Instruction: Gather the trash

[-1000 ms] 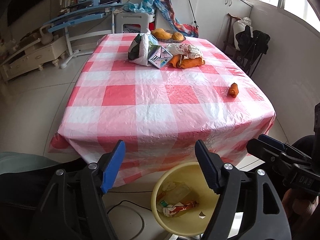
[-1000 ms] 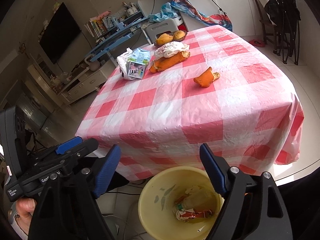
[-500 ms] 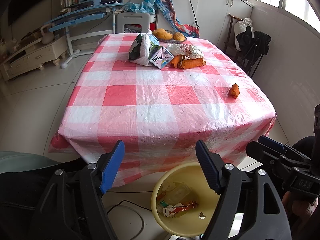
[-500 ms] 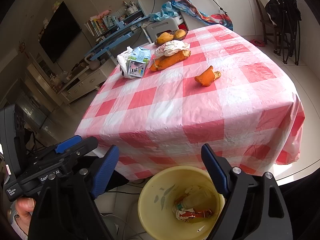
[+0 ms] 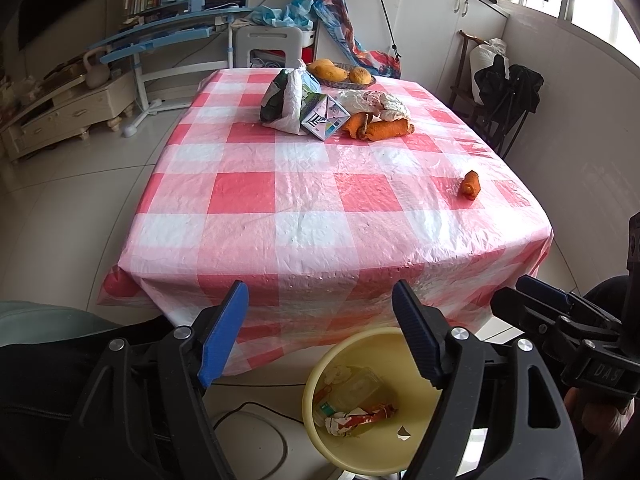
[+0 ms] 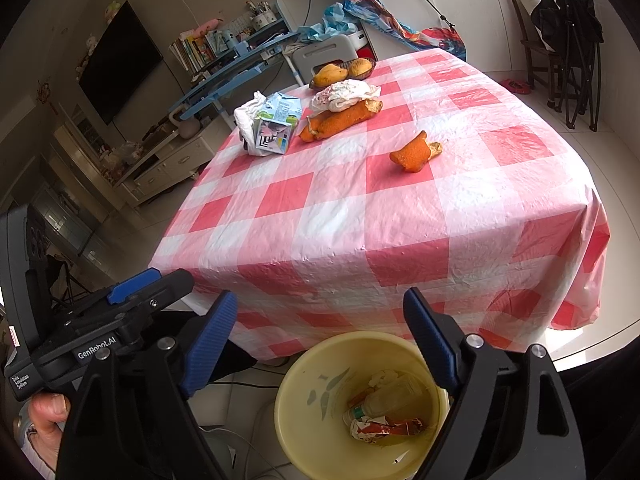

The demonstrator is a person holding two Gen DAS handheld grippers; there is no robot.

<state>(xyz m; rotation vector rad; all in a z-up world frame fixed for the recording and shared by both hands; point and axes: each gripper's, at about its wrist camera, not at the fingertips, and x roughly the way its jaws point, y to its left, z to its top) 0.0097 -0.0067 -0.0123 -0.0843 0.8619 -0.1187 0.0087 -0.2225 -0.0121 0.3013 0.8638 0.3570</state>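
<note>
A yellow bin [image 5: 316, 392] [image 6: 296, 412] stands on the floor below the table's near edge, holding a plastic bottle [image 6: 384, 398] and a red wrapper [image 5: 360, 416]. My left gripper [image 5: 320, 320] is open and empty above the bin. My right gripper [image 6: 320, 328] is open and empty beside it. On the checked table lie an orange peel [image 5: 470, 185] [image 6: 414, 153], larger peels [image 5: 376, 128] [image 6: 340, 120], a milk carton [image 5: 324, 118] [image 6: 276, 128], a white plastic bag [image 5: 286, 100] and crumpled tissue [image 6: 344, 94].
A basket of mangoes [image 5: 340, 72] stands at the table's far end. A white chair [image 5: 272, 46] and a blue desk [image 5: 160, 36] are behind the table. A black folding chair [image 5: 508, 96] stands to the right. A cable [image 5: 256, 408] lies on the floor.
Both grippers have drifted slightly; the view of the table shifts a little. Nothing was picked up or dropped.
</note>
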